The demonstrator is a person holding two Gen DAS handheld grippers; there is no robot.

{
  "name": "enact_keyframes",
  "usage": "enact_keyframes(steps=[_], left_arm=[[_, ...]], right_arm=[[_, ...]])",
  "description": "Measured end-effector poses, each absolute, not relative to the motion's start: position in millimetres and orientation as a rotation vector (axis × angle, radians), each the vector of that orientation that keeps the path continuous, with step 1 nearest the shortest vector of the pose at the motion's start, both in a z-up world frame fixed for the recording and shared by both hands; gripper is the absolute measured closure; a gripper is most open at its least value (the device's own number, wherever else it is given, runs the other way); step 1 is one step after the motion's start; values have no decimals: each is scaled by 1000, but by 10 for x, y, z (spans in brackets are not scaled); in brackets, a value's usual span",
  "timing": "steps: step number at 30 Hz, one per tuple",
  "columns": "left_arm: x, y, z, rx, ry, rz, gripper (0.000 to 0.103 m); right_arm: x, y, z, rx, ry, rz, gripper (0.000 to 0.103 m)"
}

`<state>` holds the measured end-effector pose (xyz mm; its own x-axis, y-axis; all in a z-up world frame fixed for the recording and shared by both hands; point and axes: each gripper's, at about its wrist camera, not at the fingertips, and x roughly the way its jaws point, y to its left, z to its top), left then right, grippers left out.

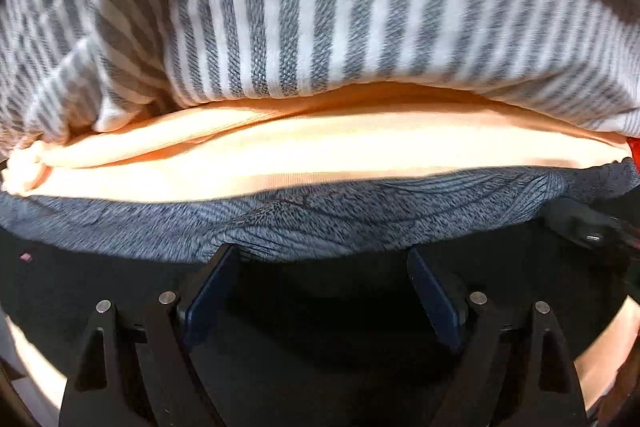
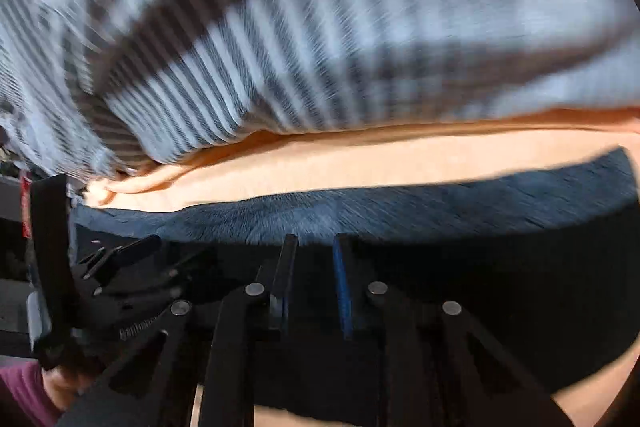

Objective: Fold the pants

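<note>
A pile of clothes fills both views: a grey-and-white striped garment (image 1: 280,7) on top, a peach one (image 1: 320,147) under it, and a blue-grey knit piece (image 1: 320,219) at the near edge. Black cloth or a mat (image 1: 320,307) lies below; I cannot tell which. My left gripper (image 1: 320,261) stands open, fingertips at the knit piece's edge, nothing between them. In the blurred right wrist view the same striped garment (image 2: 320,27), peach garment (image 2: 360,163) and knit piece (image 2: 360,215) show. My right gripper (image 2: 315,243) has its jaws close together, tips at the knit edge; any pinched cloth is hidden.
Pale tabletop (image 1: 36,359) shows round the black surface's curved edge. In the right wrist view the other gripper's black frame (image 2: 52,247) stands at the left, with a hand (image 2: 60,387) and a maroon sleeve (image 2: 20,399) below it. A red bit (image 1: 634,151) peeks out at the right.
</note>
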<state>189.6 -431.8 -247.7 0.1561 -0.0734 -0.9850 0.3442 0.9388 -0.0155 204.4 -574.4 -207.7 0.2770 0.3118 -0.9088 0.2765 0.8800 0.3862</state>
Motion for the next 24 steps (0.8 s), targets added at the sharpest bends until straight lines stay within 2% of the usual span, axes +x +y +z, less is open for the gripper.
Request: enact_keyframes(steps=[3, 4, 7, 9, 11, 16, 20, 22, 24], left_arm=[[2044, -4224, -2510, 170, 1383, -314, 16], [2098, -4169, -2499, 158, 1382, -301, 16], [2263, -3910, -2423, 159, 1381, -241, 16], [2317, -3631, -2272, 150, 1356, -231, 16], [2323, -3358, -2146, 186, 1328, -208, 16], [2296, -2677, -2066, 252, 1316, -125, 16], [2360, -2194, -2294, 337, 1327, 7, 16], [2348, -1905, -2401, 329, 1329, -1, 8], [2334, -1811, -2364, 328, 1319, -46, 8]], right_arm=[[2137, -5762, -2270, 493, 1313, -31, 96], [2131, -5847, -2261, 496, 1299, -74, 96], [2016, -6176, -2196, 550, 1301, -221, 95], [1972, -6203, -2096, 557, 1307, -261, 90], [1844, -6139, -1933, 541, 1303, -256, 90], [1666, -5500, -1801, 557, 1314, -157, 90], [1644, -4857, -1867, 561, 1338, -46, 90], [1637, -4553, -2050, 518, 1402, -25, 86], [1595, -4479, -2206, 518, 1449, -50, 85]])
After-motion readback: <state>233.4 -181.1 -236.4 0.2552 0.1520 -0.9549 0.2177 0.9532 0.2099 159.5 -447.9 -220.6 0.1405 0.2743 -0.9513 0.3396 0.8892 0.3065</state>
